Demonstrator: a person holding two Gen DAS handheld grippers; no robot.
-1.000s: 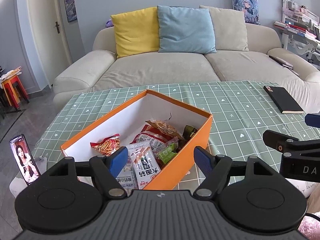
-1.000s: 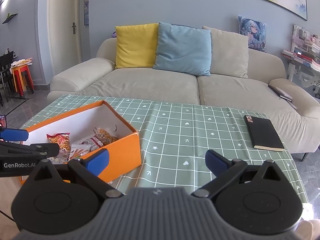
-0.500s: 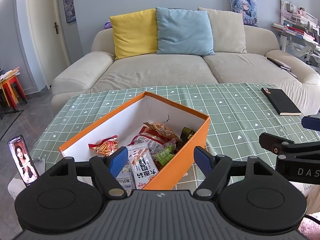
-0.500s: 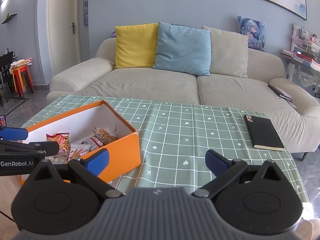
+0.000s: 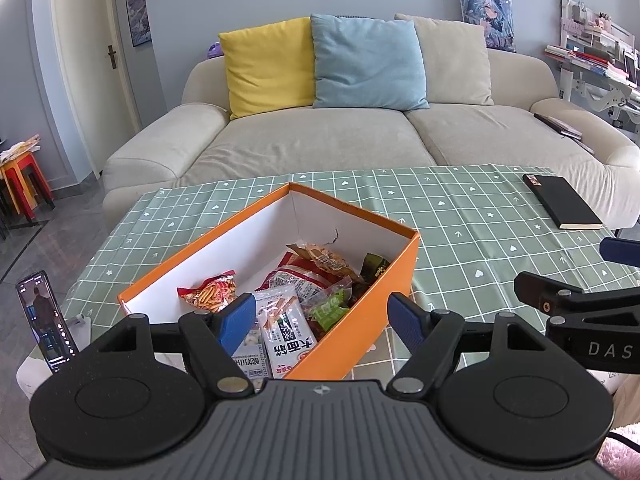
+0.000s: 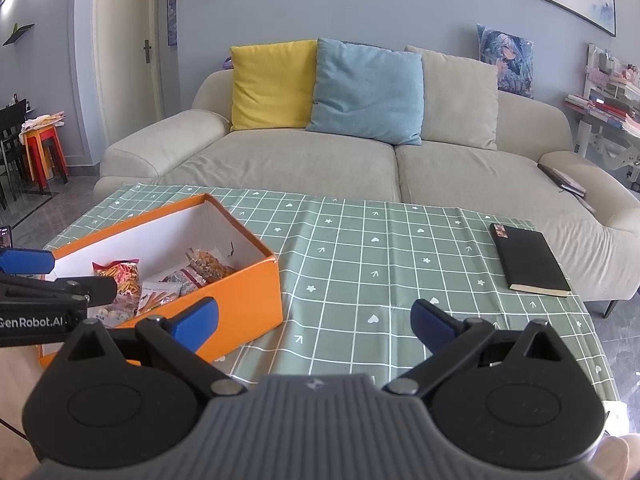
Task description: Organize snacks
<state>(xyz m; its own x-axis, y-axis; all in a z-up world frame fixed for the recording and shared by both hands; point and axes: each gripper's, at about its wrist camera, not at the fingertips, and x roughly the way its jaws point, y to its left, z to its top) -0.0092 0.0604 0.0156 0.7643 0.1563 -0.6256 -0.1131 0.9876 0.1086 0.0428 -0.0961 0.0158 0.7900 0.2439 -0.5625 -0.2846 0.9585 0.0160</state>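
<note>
An orange box point(image 5: 396, 280) with white inner walls stands on the green checked tablecloth point(image 5: 460, 216). It holds several snack packets point(image 5: 288, 304): red, white, green and orange ones. My left gripper point(image 5: 322, 322) is open and empty, just above the box's near end. My right gripper point(image 6: 314, 320) is open and empty above the cloth, to the right of the box point(image 6: 256, 292). The snack packets point(image 6: 160, 284) also show in the right wrist view.
A black notebook point(image 5: 560, 200) lies at the table's far right, also in the right wrist view point(image 6: 528, 258). A phone point(image 5: 44, 322) stands at the table's left edge. A beige sofa point(image 5: 320, 140) with cushions runs behind the table.
Both grippers stay open and nearly still. The left wrist view has tilted slightly, so the box sits a little lower and nearer. The phone screen picture has changed.
</note>
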